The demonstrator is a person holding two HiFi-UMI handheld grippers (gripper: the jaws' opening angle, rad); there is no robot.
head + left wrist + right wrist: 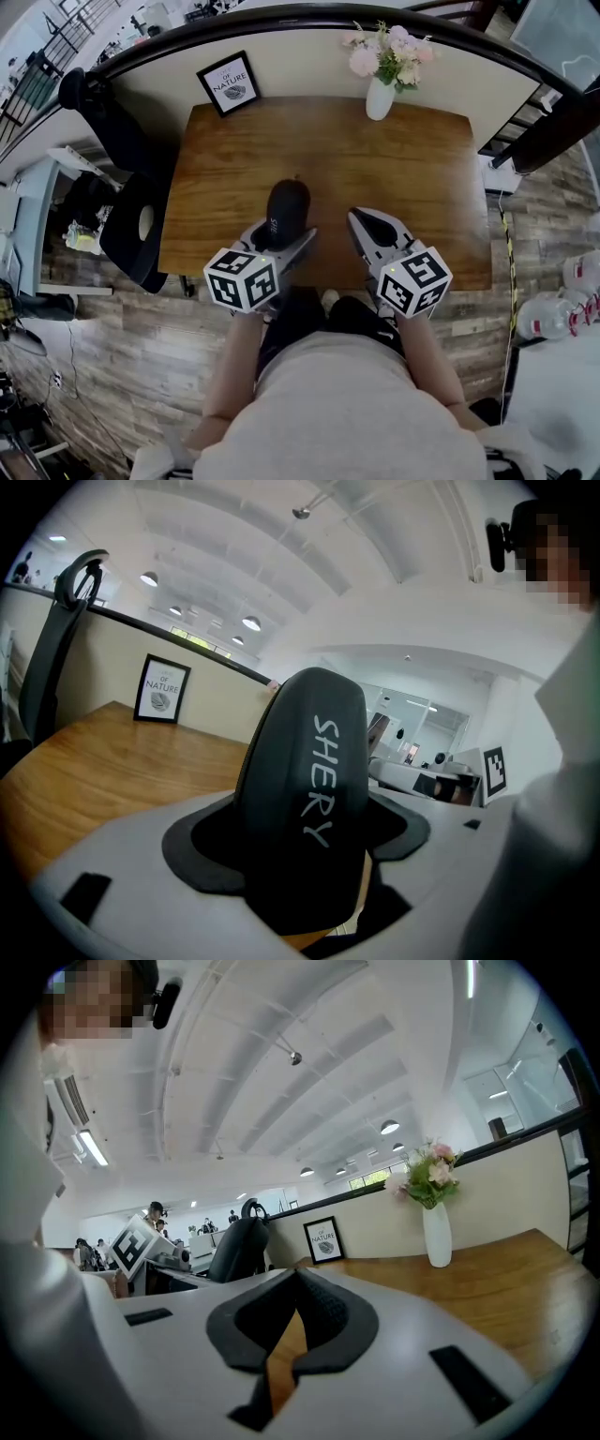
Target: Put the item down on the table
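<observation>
A black oval case point(286, 211) with white lettering is held between the jaws of my left gripper point(281, 236), over the near part of the wooden table point(403, 159). In the left gripper view the case point(305, 799) stands on end and fills the gap of the left gripper point(302, 864), with both pads against its sides. I cannot tell whether its lower end touches the wood. My right gripper point(373, 225) hovers beside it to the right. Seen from its own camera, the right gripper point(292, 1321) is shut with nothing in it.
A white vase of pink flowers point(380, 94) and a framed picture point(230, 82) stand at the table's far edge against a low curved wall. A black chair point(131, 225) sits left of the table. The person stands at the near edge.
</observation>
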